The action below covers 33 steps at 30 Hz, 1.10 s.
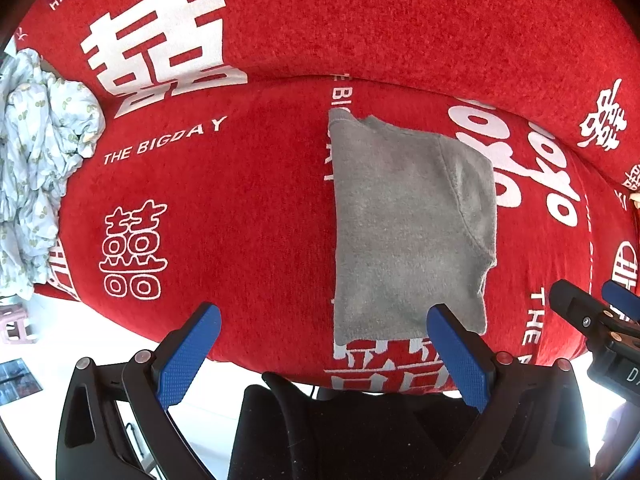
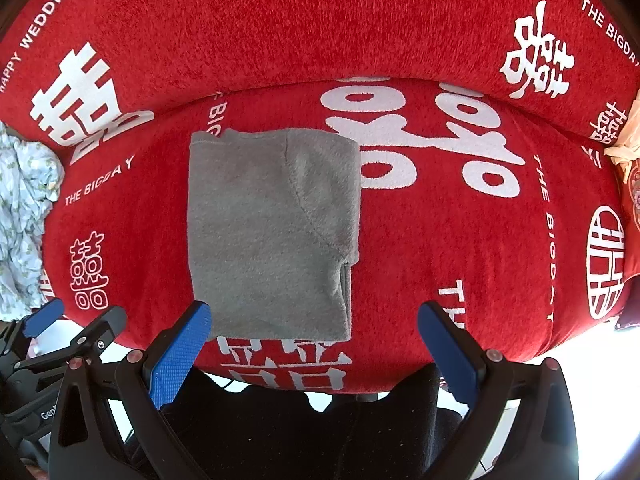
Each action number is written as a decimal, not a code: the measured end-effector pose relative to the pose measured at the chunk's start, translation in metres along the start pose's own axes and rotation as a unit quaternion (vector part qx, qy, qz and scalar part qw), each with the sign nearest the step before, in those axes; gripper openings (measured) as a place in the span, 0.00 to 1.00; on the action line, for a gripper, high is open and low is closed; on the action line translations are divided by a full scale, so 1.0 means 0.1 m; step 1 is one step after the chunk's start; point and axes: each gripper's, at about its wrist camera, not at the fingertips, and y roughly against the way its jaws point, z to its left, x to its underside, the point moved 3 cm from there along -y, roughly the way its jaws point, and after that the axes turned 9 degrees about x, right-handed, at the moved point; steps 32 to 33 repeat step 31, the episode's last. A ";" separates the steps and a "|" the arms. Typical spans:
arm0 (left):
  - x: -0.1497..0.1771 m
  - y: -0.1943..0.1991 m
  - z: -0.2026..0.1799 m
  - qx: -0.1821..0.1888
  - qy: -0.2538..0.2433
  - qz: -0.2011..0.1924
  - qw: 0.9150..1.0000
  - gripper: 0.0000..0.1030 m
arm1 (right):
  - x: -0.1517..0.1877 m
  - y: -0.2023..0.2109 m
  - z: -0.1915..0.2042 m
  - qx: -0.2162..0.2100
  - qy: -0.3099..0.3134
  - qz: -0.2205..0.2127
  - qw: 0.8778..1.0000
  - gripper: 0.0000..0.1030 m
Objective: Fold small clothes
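A small grey fleece garment (image 1: 408, 224) lies folded into a tall rectangle on the red sofa seat (image 1: 240, 220); it also shows in the right wrist view (image 2: 272, 236). My left gripper (image 1: 324, 316) is open and empty, held above the seat's front edge, its right finger over the garment's near right corner. My right gripper (image 2: 316, 316) is open and empty, its left finger over the garment's near left corner. Each gripper shows at the edge of the other's view: the right one (image 1: 592, 312), the left one (image 2: 68, 320).
A crumpled pale blue patterned cloth (image 1: 36, 168) lies at the seat's left end, also in the right wrist view (image 2: 24, 208). The red backrest (image 1: 400, 20) rises behind. A cream and red cushion (image 2: 628, 160) sits at the far right. White floor lies below the front edge.
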 end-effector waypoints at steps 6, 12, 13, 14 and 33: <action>0.00 0.00 0.00 0.000 0.001 0.000 1.000 1.00 | 0.00 0.00 0.00 0.000 -0.001 0.000 1.000 1.00; -0.02 -0.02 0.01 -0.002 -0.002 0.002 1.000 1.00 | -0.03 -0.02 -0.02 0.005 0.002 0.001 1.000 1.00; -0.02 -0.02 0.01 -0.002 -0.004 0.003 1.000 1.00 | -0.03 -0.02 -0.02 0.006 0.002 0.001 1.000 1.00; -0.02 -0.03 0.01 -0.001 -0.004 0.003 1.000 1.00 | -0.03 -0.02 -0.02 0.008 0.003 0.000 1.000 1.00; -0.01 -0.19 -0.02 0.002 -0.019 0.005 1.000 1.00 | 0.01 -0.10 0.00 0.015 -0.001 0.008 1.000 1.00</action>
